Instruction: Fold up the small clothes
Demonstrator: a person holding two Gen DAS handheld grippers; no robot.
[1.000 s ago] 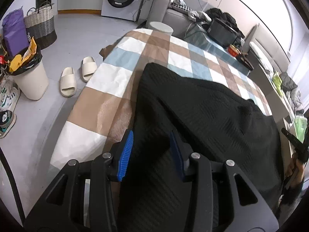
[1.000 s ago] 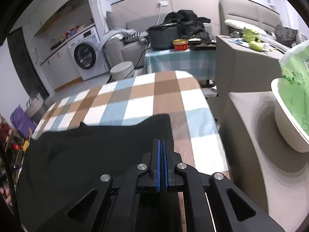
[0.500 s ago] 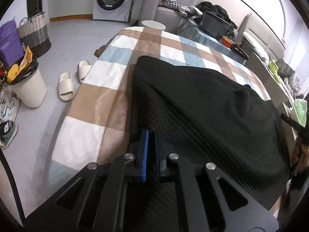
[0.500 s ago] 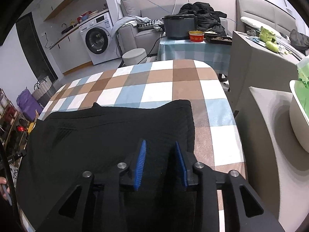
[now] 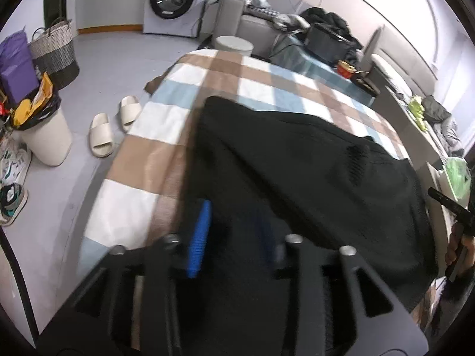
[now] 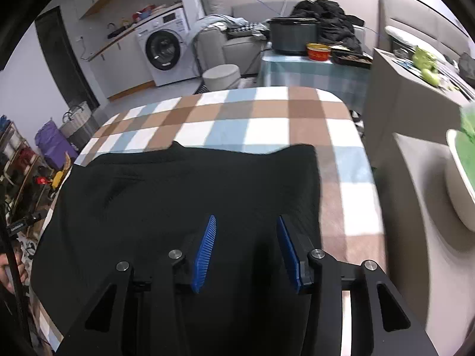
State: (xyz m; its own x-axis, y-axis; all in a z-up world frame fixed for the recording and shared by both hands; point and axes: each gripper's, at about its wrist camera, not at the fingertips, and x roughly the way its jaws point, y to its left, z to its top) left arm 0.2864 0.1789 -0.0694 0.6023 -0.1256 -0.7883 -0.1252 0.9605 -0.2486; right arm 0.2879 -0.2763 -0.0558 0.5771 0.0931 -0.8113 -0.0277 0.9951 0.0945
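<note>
Black garment (image 6: 184,195) flat on checked tablecloth (image 6: 267,127)

A black knit garment (image 5: 297,178) with a fine textured weave lies spread mostly flat on the checked tablecloth (image 5: 166,124), covering its near part, one short rumpled ridge raised across the fabric.
</note>
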